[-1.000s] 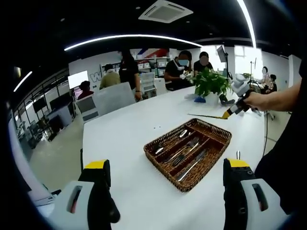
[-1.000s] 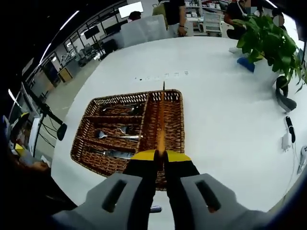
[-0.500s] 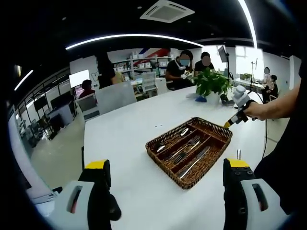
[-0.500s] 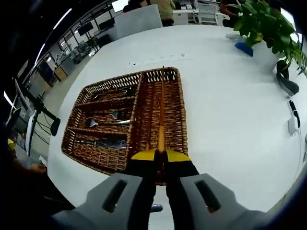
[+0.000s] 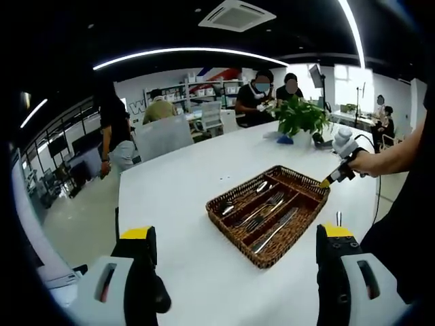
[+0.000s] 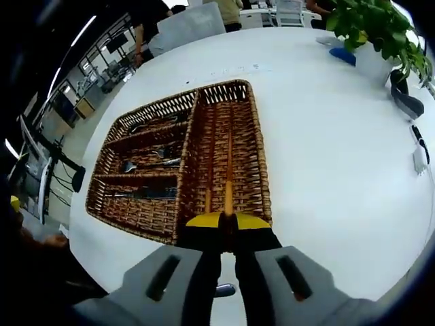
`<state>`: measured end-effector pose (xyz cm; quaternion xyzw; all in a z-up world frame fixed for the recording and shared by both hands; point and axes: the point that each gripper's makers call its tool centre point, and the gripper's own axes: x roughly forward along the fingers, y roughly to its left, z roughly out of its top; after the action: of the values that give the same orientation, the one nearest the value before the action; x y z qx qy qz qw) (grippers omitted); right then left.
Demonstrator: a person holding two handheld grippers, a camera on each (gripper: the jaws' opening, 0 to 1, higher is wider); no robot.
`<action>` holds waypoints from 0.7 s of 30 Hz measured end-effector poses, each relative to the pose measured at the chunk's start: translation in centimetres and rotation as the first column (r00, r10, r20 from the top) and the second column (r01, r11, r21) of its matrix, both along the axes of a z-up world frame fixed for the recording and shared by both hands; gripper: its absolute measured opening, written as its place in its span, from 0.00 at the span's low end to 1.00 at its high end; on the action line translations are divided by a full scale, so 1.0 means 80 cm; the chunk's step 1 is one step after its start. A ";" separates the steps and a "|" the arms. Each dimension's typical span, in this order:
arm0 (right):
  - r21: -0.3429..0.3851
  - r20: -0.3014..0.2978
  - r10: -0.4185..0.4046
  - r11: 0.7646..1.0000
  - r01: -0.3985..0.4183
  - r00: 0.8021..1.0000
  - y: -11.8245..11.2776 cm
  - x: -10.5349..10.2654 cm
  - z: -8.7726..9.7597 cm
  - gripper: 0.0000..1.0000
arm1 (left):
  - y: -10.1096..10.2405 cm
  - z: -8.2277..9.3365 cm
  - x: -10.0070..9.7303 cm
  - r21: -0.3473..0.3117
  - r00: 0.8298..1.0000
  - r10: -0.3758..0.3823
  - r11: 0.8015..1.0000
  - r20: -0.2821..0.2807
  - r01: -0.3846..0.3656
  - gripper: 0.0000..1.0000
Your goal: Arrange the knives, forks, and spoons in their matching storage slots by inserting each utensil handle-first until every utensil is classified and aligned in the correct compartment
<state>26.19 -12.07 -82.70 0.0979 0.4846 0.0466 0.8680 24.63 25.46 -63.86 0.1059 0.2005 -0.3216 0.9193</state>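
1. A large white table (image 6: 326, 142) carries everything.
2. A brown wicker tray (image 6: 146, 209) rests on it — near the close edge.
3. A potted plant (image 5: 299, 122) stands well apart, by a small blue object (image 5: 283, 140).

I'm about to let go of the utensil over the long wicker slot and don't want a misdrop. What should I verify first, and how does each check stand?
1. Right gripper shut on the utensil: ok.
2. Utensil lined up along the long compartment of the wicker tray: ok.
3. Long compartment free of other cutlery: ok, as far as visible.
4. Utensil resting on the compartment floor: cannot tell.
5. Which kind of utensil it is, so the slot matches: cannot tell.
6. Left gripper open and away from the tray: ok.
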 end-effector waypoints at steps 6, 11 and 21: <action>-0.015 -0.043 0.020 1.000 -0.021 0.999 0.007 -0.003 -0.017 0.03 | -0.001 0.003 0.002 0.002 1.000 -0.004 1.000 0.004 0.004 0.99; -0.048 -0.071 0.058 0.997 -0.061 0.996 0.011 -0.001 -0.021 0.03 | 0.003 0.000 0.000 0.012 1.000 -0.003 1.000 -0.002 0.003 0.99; -0.050 -0.069 0.074 0.996 -0.077 0.995 0.013 -0.001 -0.023 0.03 | 0.005 -0.001 -0.001 0.014 1.000 0.001 1.000 -0.001 -0.001 0.99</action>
<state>26.13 -11.02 -84.58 0.0580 0.5178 0.0631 0.8512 24.59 25.87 -63.97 0.1118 0.2033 -0.3198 0.9186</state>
